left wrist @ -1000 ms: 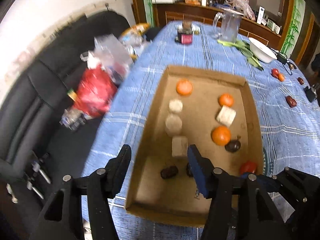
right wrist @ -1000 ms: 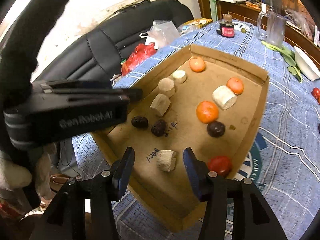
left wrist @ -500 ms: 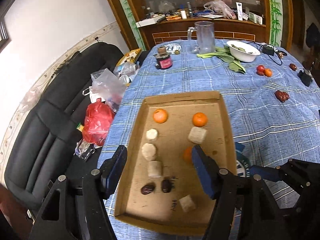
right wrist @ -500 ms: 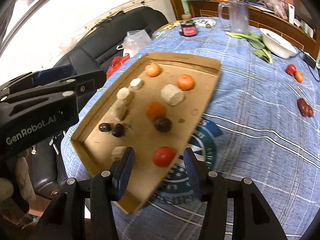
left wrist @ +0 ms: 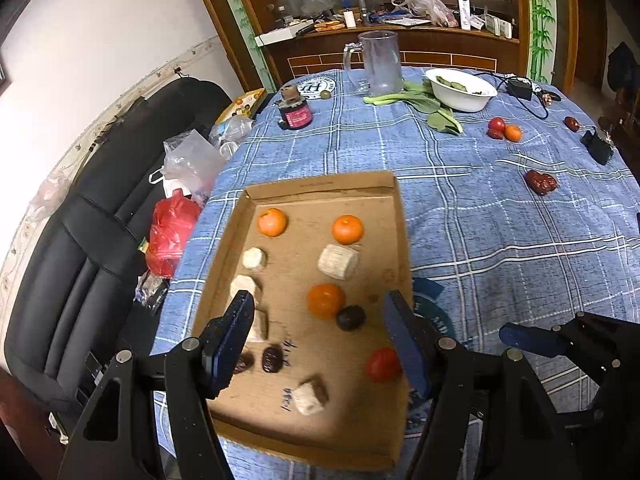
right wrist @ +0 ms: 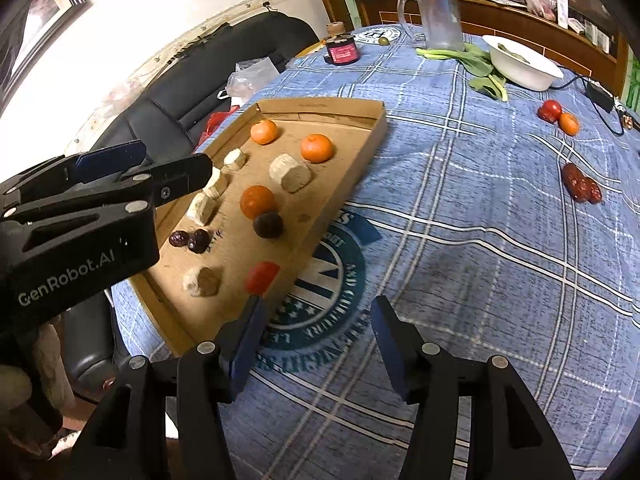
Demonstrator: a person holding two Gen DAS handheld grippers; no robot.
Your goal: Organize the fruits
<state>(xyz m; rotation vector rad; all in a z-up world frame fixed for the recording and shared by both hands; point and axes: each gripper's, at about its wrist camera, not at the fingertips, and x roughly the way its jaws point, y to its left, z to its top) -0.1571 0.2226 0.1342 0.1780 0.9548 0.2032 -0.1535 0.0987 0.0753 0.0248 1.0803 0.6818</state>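
Inside cardboard tray (left wrist: 394,216): oranges (left wrist: 347,229), tomato (left wrist: 382,364), dates (left wrist: 272,357); both tools spread, empty.

Both grippers are empty, jaws spread wide. The left gripper (left wrist: 320,336) points to 12 o'clock; the right gripper (right wrist: 316,340) sits at its 3 o'clock.

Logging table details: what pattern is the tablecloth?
Blue tablecloth with white plaid lines; right wrist view shows it best.

Home dining room: sofa (left wrist: 80,248), tablecloth (left wrist: 500,240), wooden sideboard (left wrist: 400,52)
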